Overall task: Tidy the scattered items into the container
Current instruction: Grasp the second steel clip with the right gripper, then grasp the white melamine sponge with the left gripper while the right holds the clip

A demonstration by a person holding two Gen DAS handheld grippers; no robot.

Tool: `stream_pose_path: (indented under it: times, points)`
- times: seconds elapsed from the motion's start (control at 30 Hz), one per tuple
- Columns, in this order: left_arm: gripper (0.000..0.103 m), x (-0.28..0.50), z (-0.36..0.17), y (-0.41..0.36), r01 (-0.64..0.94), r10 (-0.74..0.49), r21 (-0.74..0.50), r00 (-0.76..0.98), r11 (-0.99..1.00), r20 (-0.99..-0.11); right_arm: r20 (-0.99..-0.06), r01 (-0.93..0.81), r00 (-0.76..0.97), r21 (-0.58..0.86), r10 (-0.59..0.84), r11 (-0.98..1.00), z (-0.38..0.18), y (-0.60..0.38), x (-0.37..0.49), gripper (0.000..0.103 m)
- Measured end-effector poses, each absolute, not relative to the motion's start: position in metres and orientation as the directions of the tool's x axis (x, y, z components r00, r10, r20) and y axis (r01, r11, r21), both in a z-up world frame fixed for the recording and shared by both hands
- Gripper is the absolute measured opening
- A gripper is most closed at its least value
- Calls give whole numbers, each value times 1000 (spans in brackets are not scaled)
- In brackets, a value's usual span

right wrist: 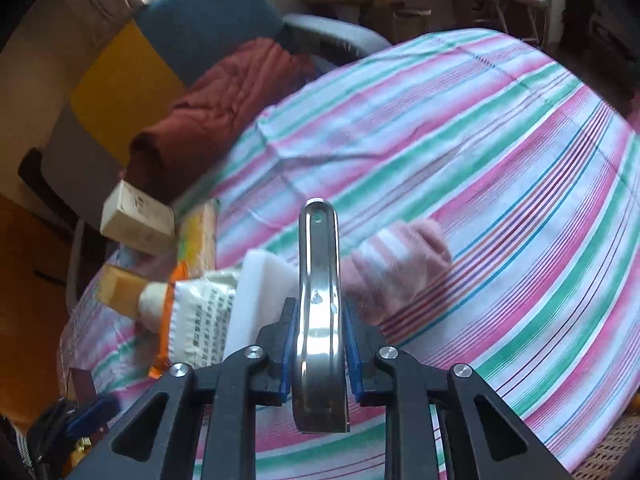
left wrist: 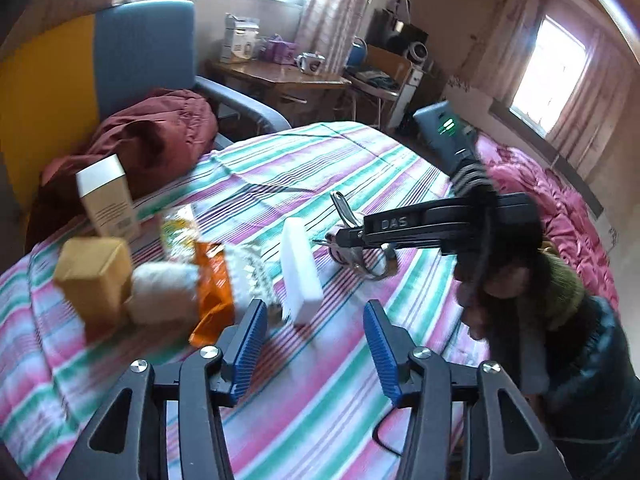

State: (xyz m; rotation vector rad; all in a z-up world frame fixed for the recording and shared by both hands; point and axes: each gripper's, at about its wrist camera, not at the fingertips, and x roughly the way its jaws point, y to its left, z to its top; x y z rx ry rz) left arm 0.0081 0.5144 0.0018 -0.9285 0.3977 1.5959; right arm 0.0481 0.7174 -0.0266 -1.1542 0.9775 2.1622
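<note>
Steel tongs (right wrist: 319, 320) are clenched in the right tool (right wrist: 319, 326), lifted above the striped bed (left wrist: 320, 380); the left tool (left wrist: 316, 344) hangs released, holding nothing. Most work remains: beside the white sponge block (left wrist: 301, 270) lie a printed packet (left wrist: 216, 280), a brown box (left wrist: 96, 276) and a pink sock (right wrist: 400, 272). No container can be made out; motion blur obscures labels.

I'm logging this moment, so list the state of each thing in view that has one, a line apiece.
Left gripper: open, empty, above the striped sheet.
Right gripper: shut on the metal tool.
Metal tool: held, lifted off the sheet.
White foam block: standing on edge.
Orange packet: lying flat.
White carton: upright.
Brown box: closed.
</note>
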Motion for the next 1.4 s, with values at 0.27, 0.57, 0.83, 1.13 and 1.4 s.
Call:
stream_pose_path:
  times: [0.27, 0.57, 0.83, 1.13, 1.4]
  points:
    - [46, 9, -34, 575, -954, 589, -179, 3, -242, -808, -848, -670, -526, 361, 71, -648, -25, 722, 47, 22]
    - [26, 13, -64, 604, -957, 534, -168, 16, -237, -845, -877, -673, -478, 333, 44, -660, -38, 724, 45, 22]
    - [22, 23, -57, 578, -959, 554, -150, -8, -240, -832, -914, -688, -406, 309, -5, -657, -59, 727, 41, 22]
    - [22, 41, -46, 477, -932, 577, -217, 11, -290, -817, -942, -661, -335, 219, 21, -717, -67, 717, 30, 22]
    - [20, 37, -52, 380, -851, 579, -295, -13, -434, -815, -936, -637, -351, 258, -25, -726, -68, 703, 31, 22]
